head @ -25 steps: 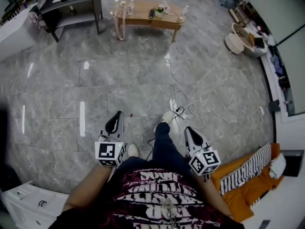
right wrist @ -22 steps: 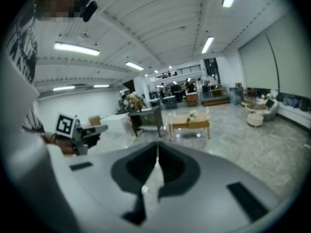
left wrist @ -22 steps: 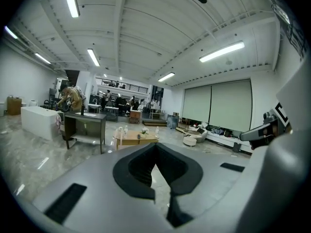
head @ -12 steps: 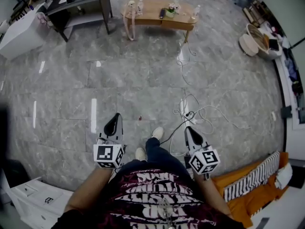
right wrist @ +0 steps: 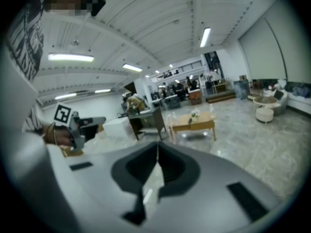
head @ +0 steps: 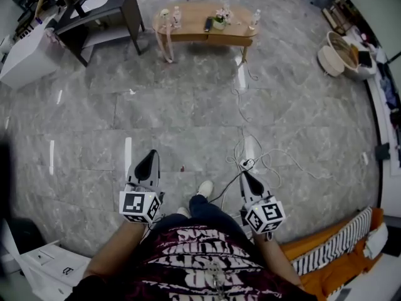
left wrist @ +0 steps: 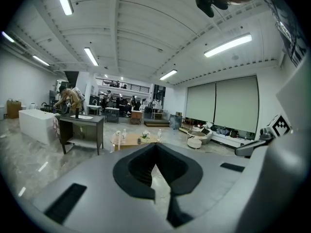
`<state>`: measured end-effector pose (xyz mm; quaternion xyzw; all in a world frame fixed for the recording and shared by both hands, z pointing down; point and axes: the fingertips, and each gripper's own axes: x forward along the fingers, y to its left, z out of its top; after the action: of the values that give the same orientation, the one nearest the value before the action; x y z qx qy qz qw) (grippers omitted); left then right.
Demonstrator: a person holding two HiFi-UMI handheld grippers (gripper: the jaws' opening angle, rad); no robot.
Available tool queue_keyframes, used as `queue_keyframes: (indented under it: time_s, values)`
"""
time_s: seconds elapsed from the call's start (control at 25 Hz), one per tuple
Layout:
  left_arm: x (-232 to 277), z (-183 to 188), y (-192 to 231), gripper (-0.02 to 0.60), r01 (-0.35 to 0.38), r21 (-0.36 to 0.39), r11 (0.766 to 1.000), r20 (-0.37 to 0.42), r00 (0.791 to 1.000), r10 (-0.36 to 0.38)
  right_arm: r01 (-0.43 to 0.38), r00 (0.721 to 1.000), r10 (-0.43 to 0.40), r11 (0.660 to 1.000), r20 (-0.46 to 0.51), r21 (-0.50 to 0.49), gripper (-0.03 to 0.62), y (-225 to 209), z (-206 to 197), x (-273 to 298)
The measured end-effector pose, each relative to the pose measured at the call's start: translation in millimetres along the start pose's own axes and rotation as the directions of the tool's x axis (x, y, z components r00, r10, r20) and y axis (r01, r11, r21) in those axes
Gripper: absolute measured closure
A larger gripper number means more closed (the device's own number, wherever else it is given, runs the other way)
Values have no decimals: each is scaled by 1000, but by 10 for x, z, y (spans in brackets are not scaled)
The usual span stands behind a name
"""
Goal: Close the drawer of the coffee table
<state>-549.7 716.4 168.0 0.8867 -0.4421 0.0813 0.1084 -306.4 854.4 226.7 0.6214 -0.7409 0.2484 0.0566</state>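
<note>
Looking down the room, I see the coffee table (head: 207,32) well apart from me, at the far side of the stone floor (head: 188,111), with bottles (head: 254,19) and a small plant (head: 218,21) on its wooden top. Its drawer is too small to make out from here. The left gripper (head: 152,154) and right gripper (head: 244,174) both have their jaws pressed together, holding nothing. I expect a light, stiff wooden front on runners. I'd push flat at its middle with closed tips, gently, since the slim table may slide and the bottles may tip.
</note>
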Motion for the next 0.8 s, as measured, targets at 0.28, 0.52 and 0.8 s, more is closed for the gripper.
queue_keyframes:
  time_s: [0.28,0.52,0.8]
  values:
    - [368,73,-144,560,-37,20,999,3,999,37,-25,999,25,1000,35,-1,559,-441,275,202]
    - [668,459,-311,560,-18,38,999,53,998,16,-44,994,45,999,103,-16,559,-569,771,327]
    - [956,712,-384,560,7,63,998,102,995,-13,-52,991,54,998,120,-20,559,-652,1011,507]
